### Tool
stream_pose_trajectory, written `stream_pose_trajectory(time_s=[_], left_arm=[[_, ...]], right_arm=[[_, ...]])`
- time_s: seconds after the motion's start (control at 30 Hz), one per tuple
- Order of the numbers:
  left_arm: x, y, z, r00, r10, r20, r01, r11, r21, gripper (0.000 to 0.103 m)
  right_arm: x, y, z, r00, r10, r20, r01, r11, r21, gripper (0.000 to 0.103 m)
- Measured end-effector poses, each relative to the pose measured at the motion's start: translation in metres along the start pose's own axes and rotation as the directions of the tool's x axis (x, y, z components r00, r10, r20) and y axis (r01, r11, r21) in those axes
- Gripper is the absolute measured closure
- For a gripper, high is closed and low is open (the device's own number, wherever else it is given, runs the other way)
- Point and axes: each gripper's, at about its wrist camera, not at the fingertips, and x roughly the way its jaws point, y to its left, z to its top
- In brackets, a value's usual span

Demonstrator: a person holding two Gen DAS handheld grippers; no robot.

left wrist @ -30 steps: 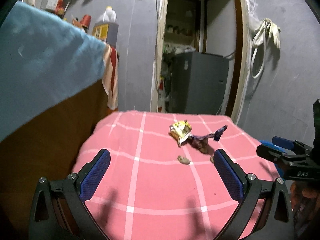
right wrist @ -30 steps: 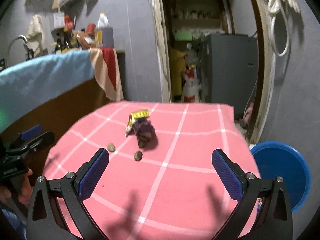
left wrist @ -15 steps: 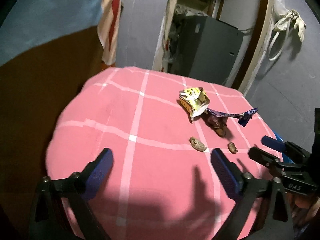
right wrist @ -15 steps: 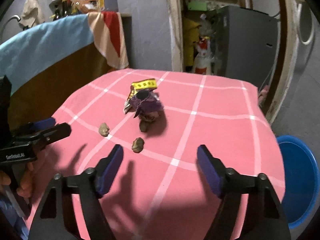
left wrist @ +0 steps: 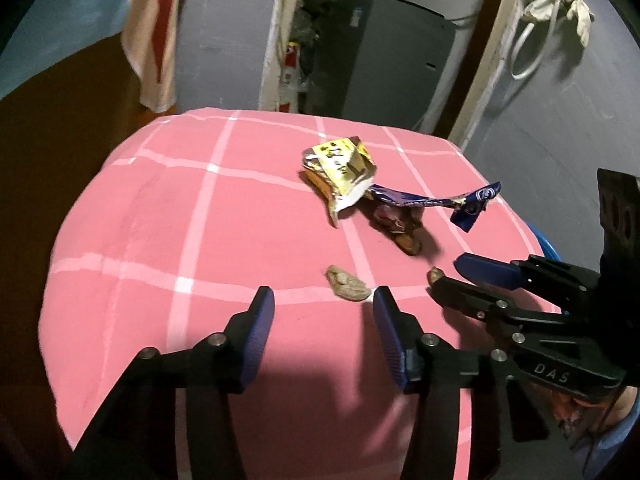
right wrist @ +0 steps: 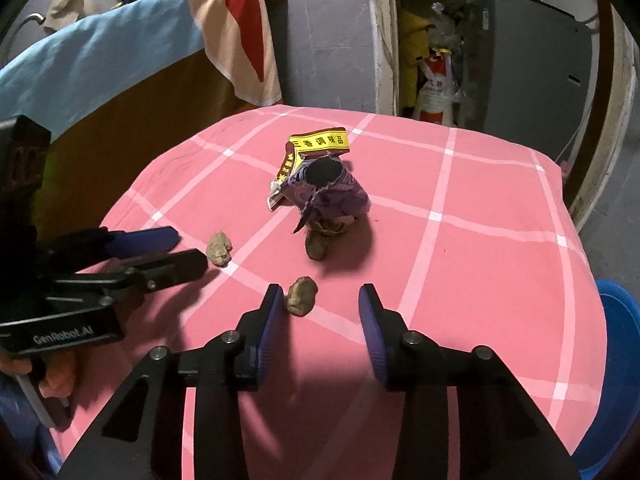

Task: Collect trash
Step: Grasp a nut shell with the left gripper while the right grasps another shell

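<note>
Nothing looks collected yet — the crumpled yellow foil wrapper (left wrist: 340,172), the torn purple wrapper (right wrist: 328,196) and three small brown crumpled scraps all lie on the pink checked bench (left wrist: 160,240); the blue plastic bin (right wrist: 618,380) sits beside its edge. The left gripper (left wrist: 322,332) and right gripper (right wrist: 318,328) both have jaws closing on nothing; one scrap (left wrist: 347,283) lies just ahead of the left, another (right wrist: 302,295) just beyond the right's left pad — every piece remains to be picked up.

White letters "DAS" show on the black right gripper (left wrist: 442,280) body at four o'clock; "GenRobot.AI" runs along the black left gripper (right wrist: 192,252) body at nine o'clock; the crumpled yellow foil wrapper (right wrist: 320,141) carries "香调味品".
</note>
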Motion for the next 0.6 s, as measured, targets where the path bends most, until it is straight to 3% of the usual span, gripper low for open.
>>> stream_pose_trajectory(time_s=[0.2,0.37,0.43,0.6], left_arm=[[0.009,-0.008,0.004,1.0,0.001,-0.021,-0.001,0.999,0.034,0.074],[0.014,-0.013,0.007,1.0,0.013,-0.028,-0.012,0.998,0.067,0.086],[0.014,-0.014,0.007,0.999,0.009,-0.031,-0.007,0.998,0.066,0.087],[0.007,-0.017,0.004,1.0,-0.026,-0.013,0.027,0.998,0.048,0.088]], right_arm=[[0.003,0.003,0.003,1.0,0.003,-0.004,-0.003,1.0,-0.008,0.07],[0.005,0.009,0.004,1.0,-0.01,-0.012,0.01,0.999,-0.045,0.083],[0.006,0.012,0.004,1.0,-0.015,-0.015,0.014,0.998,-0.06,0.09],[0.004,0.011,0.003,1.0,-0.013,-0.006,0.012,0.998,-0.058,0.092]])
